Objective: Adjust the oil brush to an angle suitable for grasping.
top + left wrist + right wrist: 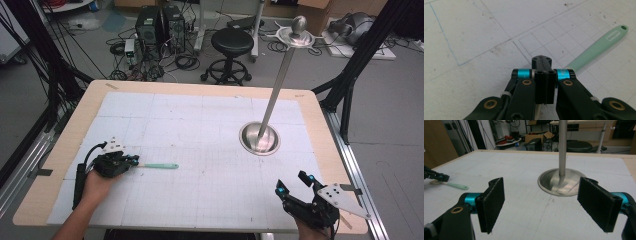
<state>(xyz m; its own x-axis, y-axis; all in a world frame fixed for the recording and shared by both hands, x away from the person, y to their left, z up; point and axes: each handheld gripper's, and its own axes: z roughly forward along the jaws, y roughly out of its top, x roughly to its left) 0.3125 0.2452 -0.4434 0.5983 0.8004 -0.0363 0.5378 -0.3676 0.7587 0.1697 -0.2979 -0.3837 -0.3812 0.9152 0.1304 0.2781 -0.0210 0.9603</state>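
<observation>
At the left of the white gridded surface (200, 125), the left gripper (134, 161) lies low over the sheet with its jaws clenched on one end of a slim mint-green plastic utensil with a long flat handle (159, 166). The handle stretches out from the jaws toward the middle of the surface and lies flat on the grid lines. In the left gripper view the two black jaws stand pressed together, and the pale green handle (596, 47) runs away from them to the upper right; it widens slightly toward a rounded tip with a small hanging hole and bears a faint raised marking that is too small to read. The end held between the jaws is hidden, so what kind of head it has cannot be told. Farther right stands a polished metal stand with a round dished base and a tall thin pole (259, 138), well apart from the utensil. At the near right edge the right gripper (292, 185) hovers with its jaws released, spread wide and holding nothing.
</observation>
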